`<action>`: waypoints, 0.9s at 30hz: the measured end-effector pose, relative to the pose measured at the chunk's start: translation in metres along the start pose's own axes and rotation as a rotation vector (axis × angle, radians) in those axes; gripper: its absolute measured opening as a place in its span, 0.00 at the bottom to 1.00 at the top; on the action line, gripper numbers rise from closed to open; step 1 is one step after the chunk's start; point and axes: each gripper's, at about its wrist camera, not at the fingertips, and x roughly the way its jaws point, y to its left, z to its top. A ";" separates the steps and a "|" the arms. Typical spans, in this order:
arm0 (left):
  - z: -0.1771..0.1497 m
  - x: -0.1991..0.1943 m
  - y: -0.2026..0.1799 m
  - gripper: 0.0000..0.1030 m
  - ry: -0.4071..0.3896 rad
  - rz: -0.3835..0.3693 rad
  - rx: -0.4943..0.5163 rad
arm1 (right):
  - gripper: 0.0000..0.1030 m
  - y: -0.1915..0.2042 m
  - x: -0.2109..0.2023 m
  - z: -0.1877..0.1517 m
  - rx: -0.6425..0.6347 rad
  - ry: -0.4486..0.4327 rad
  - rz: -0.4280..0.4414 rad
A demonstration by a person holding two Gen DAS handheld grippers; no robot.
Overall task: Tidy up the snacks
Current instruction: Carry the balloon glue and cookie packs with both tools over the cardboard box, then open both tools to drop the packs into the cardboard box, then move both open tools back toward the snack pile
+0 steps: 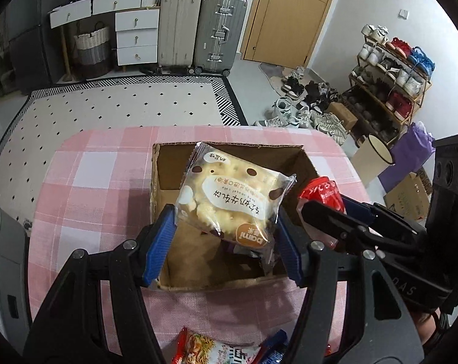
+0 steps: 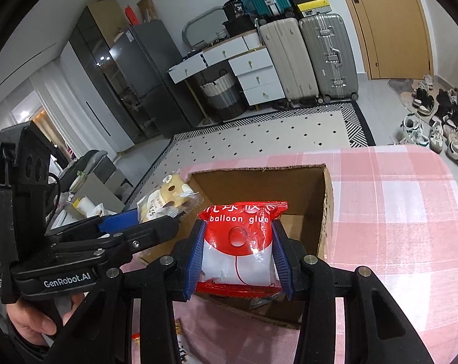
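While both packets hang over the open brown cardboard box (image 1: 168, 182), each gripper is placed to drop its load inside.

The left gripper (image 1: 225, 236), low in the frame's centre, has its blue jaws closed on the clear-wrapped cream bread packet (image 1: 232, 197). In the right wrist view, the right gripper (image 2: 238, 257) clamps the red-and-white "balloon glue" packet (image 2: 241, 242) at lower centre. More snack packets (image 1: 210, 348) lie on the pink checked tablecloth (image 1: 92, 182), seemingly awaiting their turn.

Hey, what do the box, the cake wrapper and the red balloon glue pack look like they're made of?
Box: brown corrugated cardboard, matte, with ragged torn edges.
Cake wrapper: thin clear plastic film, glossy, crinkled and crimped at the ends.
Balloon glue pack: shiny plastic film, likely, judging by glare streaks and wrinkles.
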 end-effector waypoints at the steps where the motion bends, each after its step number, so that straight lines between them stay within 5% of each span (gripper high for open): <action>1: 0.001 0.004 -0.001 0.59 0.005 0.000 -0.001 | 0.41 -0.001 0.003 0.000 0.000 0.003 0.000; 5: 0.003 0.020 0.001 0.67 0.032 0.016 -0.026 | 0.43 -0.004 0.015 0.001 0.004 0.018 -0.025; 8: -0.003 0.028 0.004 0.70 0.059 0.003 -0.064 | 0.55 -0.005 0.014 -0.001 0.019 0.012 -0.021; 14: -0.010 0.009 -0.002 0.78 0.019 0.043 -0.029 | 0.63 0.002 -0.014 0.000 0.000 -0.047 -0.022; 27: -0.063 -0.120 -0.017 0.79 -0.091 0.039 0.006 | 0.69 0.047 -0.137 -0.023 -0.028 -0.156 -0.005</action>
